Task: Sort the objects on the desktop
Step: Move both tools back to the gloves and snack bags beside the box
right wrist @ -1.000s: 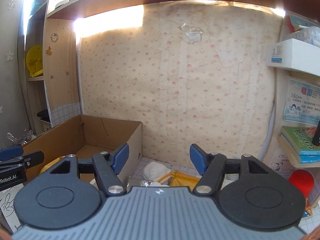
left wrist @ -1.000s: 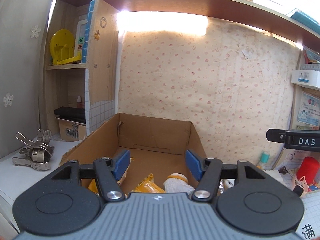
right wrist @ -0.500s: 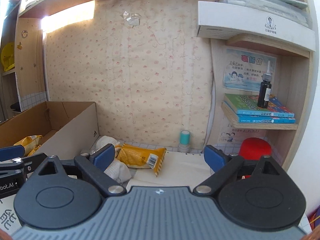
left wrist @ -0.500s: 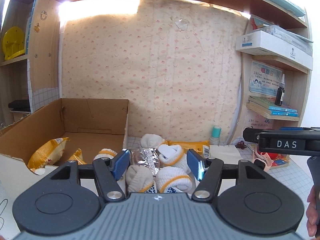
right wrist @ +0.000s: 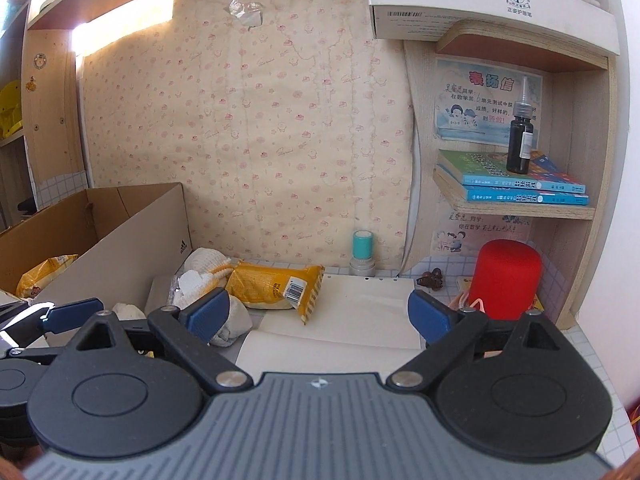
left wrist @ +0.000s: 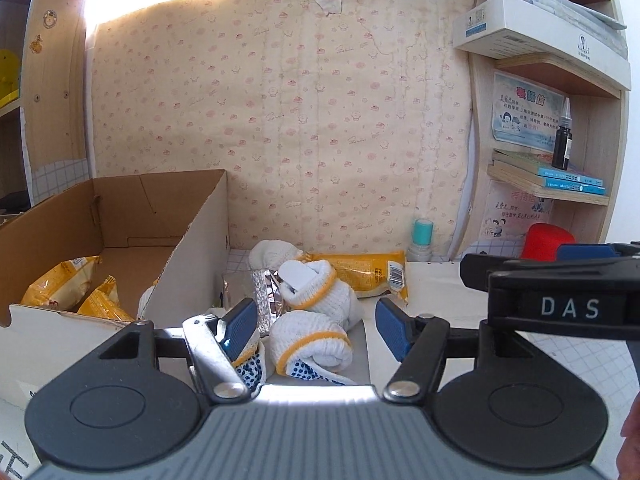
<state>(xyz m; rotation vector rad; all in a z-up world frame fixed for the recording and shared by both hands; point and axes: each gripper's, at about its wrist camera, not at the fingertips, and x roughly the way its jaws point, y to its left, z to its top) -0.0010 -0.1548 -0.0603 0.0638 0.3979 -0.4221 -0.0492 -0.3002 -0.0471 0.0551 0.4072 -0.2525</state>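
Left gripper point(left wrist: 316, 328): jaws opening, a rolled white knit glove with yellow cuff point(left wrist: 310, 346) between them, not gripped.
Right gripper point(right wrist: 320, 314): spread wide, empty, above white paper sheet point(right wrist: 360, 312).
Brown cardboard box point(left wrist: 120, 216): left, holding yellow snack packets point(left wrist: 60, 280).

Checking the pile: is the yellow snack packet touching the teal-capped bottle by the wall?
Apart. The right wrist view shows bare desk between the yellow snack packet and the teal-capped bottle.

Rolled glove point(left wrist: 248, 356) half behind the left gripper's fingers point(left wrist: 236, 326) (cardboard box point(left wrist: 120, 216) cut off at left edge)
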